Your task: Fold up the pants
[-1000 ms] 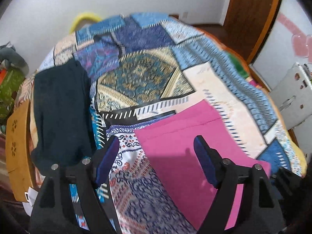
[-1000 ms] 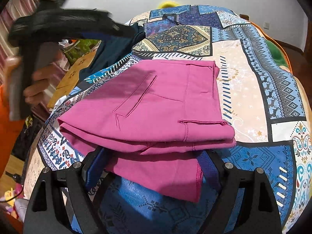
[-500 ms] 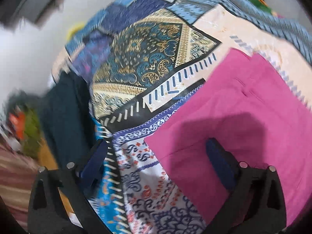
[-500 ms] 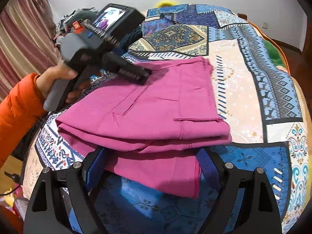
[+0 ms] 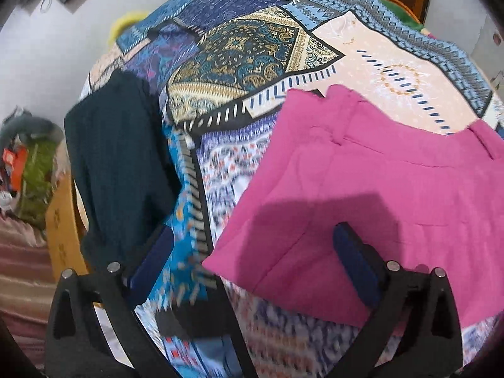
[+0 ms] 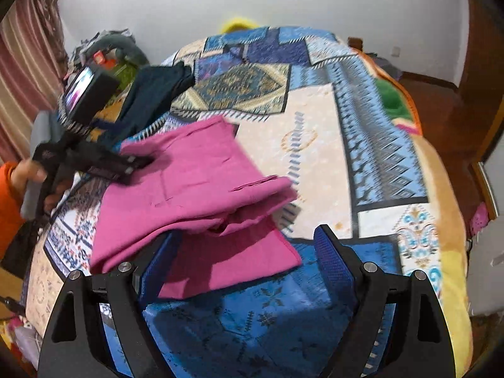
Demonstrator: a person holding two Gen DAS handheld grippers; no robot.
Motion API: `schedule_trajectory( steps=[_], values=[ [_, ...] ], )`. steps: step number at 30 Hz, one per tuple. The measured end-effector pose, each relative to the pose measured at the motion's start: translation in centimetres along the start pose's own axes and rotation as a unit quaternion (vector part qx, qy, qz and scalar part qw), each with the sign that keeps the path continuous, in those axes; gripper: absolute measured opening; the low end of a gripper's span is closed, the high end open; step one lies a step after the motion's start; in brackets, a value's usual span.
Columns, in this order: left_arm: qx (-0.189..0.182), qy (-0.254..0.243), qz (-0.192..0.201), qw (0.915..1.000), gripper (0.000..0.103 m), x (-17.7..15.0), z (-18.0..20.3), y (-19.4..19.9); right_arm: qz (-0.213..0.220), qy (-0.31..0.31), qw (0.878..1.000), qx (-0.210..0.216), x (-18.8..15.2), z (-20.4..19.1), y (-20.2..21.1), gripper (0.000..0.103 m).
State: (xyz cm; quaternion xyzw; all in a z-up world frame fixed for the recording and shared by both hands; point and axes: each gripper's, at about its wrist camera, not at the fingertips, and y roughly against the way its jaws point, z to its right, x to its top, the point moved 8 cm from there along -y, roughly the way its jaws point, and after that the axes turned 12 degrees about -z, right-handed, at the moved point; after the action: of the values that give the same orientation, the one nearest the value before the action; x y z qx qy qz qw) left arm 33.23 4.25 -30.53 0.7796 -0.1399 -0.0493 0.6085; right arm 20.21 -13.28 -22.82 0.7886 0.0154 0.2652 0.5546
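Pink pants [image 6: 195,189] lie folded in layers on the patterned bedspread [image 6: 318,145]; they also show in the left wrist view [image 5: 393,189]. My left gripper [image 5: 252,252] is open and empty, just above the pants' near left corner, one finger over the pink cloth. In the right wrist view it [image 6: 138,162] hovers at the pants' far left edge. My right gripper [image 6: 249,258] is open and empty at the pants' near edge, its left finger beside the lowest pink layer.
A dark folded garment [image 5: 116,163] lies at the bed's left side, also in the right wrist view [image 6: 154,91]. A wooden bedside piece [image 5: 61,220] and a clutter pile [image 6: 107,53] stand left of the bed. A wooden door [image 6: 485,63] is at the right.
My left gripper has swung from high above down to the pants' left corner. My right gripper has pulled back and lifted a little; the pants look shifted left in its view.
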Motion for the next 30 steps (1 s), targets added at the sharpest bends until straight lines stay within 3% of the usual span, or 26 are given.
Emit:
schedule_trajectory(
  steps=[7, 13, 17, 21, 26, 30],
  values=[
    [-0.062, 0.036, -0.001, 0.9974, 0.103, -3.1, 0.7, 1.5, 0.055, -0.014, 0.998, -0.006, 1.1, 0.0, 3.0, 0.084],
    [-0.084, 0.058, 0.005, 0.9948, 0.102, -4.1, 0.9, 2.2, 0.092, -0.041, 0.995, 0.006, 2.0, 0.5, 5.5, 0.084],
    [-0.087, 0.065, 0.012, 0.9940, 0.102, -4.3, 0.7, 2.4, 0.067, -0.043, 0.996, 0.047, 1.5, -0.7, 4.8, 0.084],
    [-0.091, 0.068, 0.021, 0.9932, 0.102, -4.5, 0.4, 2.5, 0.000, -0.025, 0.996, 0.082, -1.0, -3.1, 1.3, 0.084],
    [-0.103, 0.071, 0.033, 0.9915, 0.102, -5.3, -0.4, 2.9, -0.061, -0.005, 0.995, 0.085, -3.4, -3.9, -2.4, 0.084],
    [-0.111, 0.082, 0.040, 0.9896, 0.102, -6.0, -1.3, 3.4, -0.072, 0.019, 0.994, 0.080, -2.9, -3.7, -3.1, 0.084]
  ],
)
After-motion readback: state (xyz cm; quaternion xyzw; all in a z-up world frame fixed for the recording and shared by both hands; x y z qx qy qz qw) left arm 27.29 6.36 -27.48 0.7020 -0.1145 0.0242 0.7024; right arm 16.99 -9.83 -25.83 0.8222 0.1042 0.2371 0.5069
